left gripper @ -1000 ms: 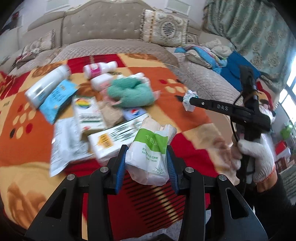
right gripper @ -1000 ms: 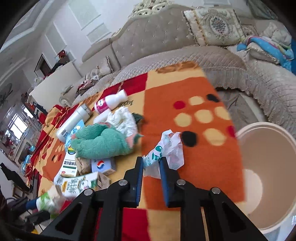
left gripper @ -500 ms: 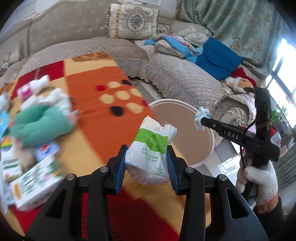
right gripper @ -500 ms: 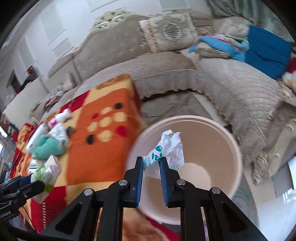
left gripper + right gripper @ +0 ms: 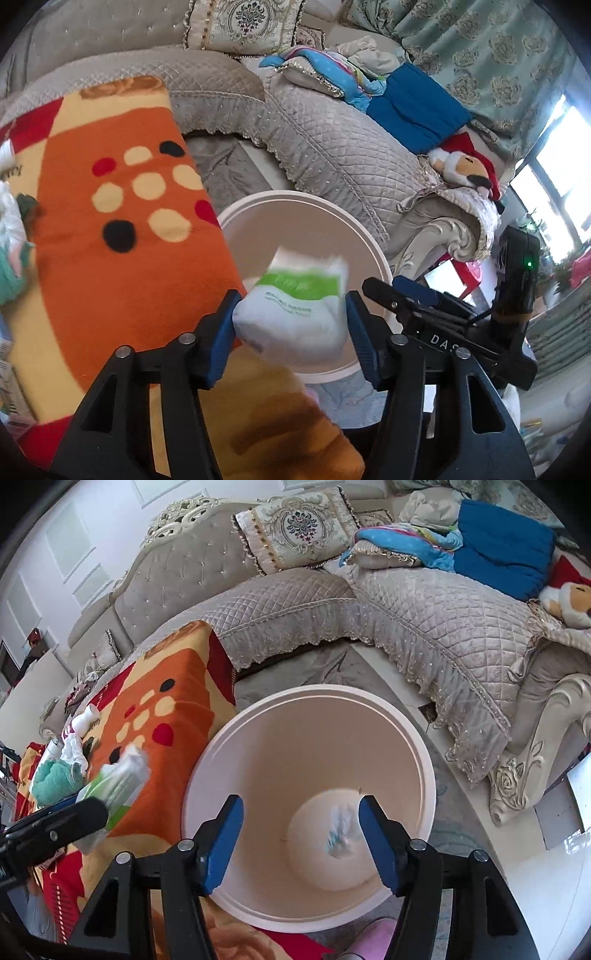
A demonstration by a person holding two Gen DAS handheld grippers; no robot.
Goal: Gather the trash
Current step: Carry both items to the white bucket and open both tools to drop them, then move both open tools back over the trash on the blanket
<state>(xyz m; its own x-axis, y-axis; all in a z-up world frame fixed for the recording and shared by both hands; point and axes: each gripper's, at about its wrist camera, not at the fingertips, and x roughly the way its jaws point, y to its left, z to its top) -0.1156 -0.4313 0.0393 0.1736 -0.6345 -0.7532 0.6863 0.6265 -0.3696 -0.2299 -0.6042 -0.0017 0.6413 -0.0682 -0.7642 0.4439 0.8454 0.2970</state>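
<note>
My right tongs (image 5: 299, 834) were opening w/ nothing between them, the wrapper (image 5: 341, 836) blurred inside the bin (image 5: 424, 760) below, left tongs (image 5: 290, 328) opening around the tissue pack (image 5: 295, 314) above the bin's edge, more clutter left on the blanket (image 5: 177, 701).

Bright daylight, window (image 5: 554, 155) glare, fisheye warp, motion blur

A beige tufted corner sofa (image 5: 424, 602) spans 10 to 3 o'clock, fitted with quilted covers. An embroidered cushion (image 5: 295, 531) rests at 12 o'clock. Folded blue bedding (image 5: 498, 550) lies at 2 o'clock. Patterned green curtains (image 5: 491, 55) hang at 1 o'clock; bright windows (image 5: 554, 166) admit daylight at 3 o'clock. White panelled walls (image 5: 74, 546) occupy 10 o'clock.
</note>
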